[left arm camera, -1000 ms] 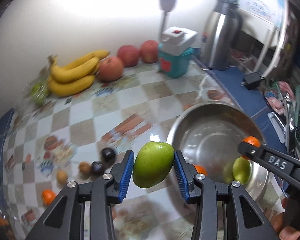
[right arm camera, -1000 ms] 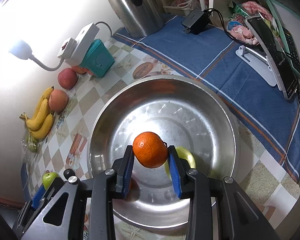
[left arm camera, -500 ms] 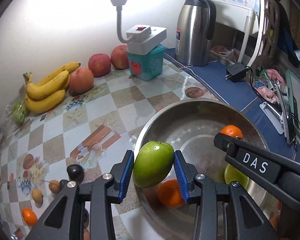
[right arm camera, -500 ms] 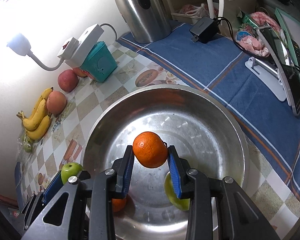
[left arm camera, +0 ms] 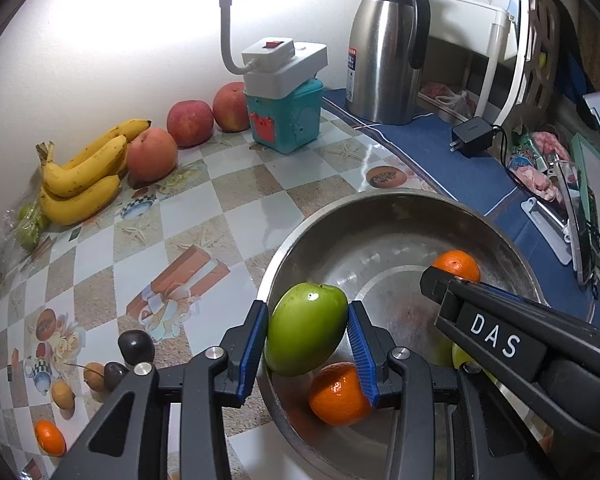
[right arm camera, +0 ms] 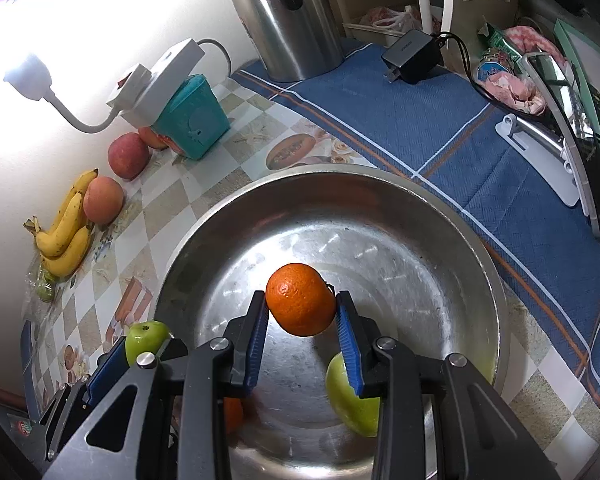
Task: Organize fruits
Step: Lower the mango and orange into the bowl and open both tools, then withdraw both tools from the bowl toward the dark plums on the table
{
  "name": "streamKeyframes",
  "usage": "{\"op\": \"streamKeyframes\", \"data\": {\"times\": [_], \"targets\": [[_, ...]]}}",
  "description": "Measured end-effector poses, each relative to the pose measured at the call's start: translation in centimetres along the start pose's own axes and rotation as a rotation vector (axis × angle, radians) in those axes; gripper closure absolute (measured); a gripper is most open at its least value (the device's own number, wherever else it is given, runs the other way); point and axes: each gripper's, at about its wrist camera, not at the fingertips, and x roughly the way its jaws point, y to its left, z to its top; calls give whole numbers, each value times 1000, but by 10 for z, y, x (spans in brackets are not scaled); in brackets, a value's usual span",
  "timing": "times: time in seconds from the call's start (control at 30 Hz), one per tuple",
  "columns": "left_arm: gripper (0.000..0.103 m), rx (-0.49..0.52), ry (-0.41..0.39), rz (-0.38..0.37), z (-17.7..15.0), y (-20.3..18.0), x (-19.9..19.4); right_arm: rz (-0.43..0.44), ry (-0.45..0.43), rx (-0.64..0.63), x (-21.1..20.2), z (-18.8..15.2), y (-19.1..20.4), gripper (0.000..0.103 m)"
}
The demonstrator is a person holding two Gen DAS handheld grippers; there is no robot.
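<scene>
My left gripper [left arm camera: 307, 334] is shut on a green apple [left arm camera: 305, 328], held over the near left rim of a large steel bowl [left arm camera: 380, 200]. My right gripper [right arm camera: 301, 316] is shut on an orange [right arm camera: 300, 298] above the middle of the bowl [right arm camera: 440, 200]. Inside the bowl lie another orange [left arm camera: 338, 394] and a second green apple [right arm camera: 352, 398], partly hidden by the fingers. From the right wrist view the left gripper's apple [right arm camera: 146, 340] shows at the bowl's left edge.
Bananas [left arm camera: 82, 176], three red apples [left arm camera: 190, 122] and a teal box [left arm camera: 286, 120] with a power strip line the back wall. A steel kettle [left arm camera: 384, 52] and a charger [left arm camera: 472, 136] stand on the blue cloth. Small dark fruits [left arm camera: 136, 346] and a small orange [left arm camera: 50, 438] lie at the left.
My left gripper has carried the green apple to the right, from above the table to over the bowl's rim. The right gripper has sunk slightly toward the bowl with its orange.
</scene>
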Motion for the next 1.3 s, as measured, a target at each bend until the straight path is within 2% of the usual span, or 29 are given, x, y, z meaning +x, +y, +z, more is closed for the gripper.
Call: {"op": "streamKeyframes", "data": {"times": [0.43, 0.53, 0.6, 0.9, 1.1, 1.3], "targets": [[59, 22, -26, 7, 3, -3, -6, -2, 16, 2, 2, 0, 1, 65], [59, 17, -26, 10, 3, -1, -7, -1, 15, 3, 2, 0, 1, 59], [59, 11, -27, 8, 4, 0, -7, 3, 10, 3, 1, 1, 0, 56], [59, -11, -27, 27, 7, 10, -12, 3, -34, 10, -12, 5, -2, 56], [59, -133, -6, 45, 12, 47, -18, 3, -24, 9, -11, 5, -2, 56], [59, -260, 60, 118, 10, 88, -22, 10, -14, -27, -13, 2, 8, 57]]}}
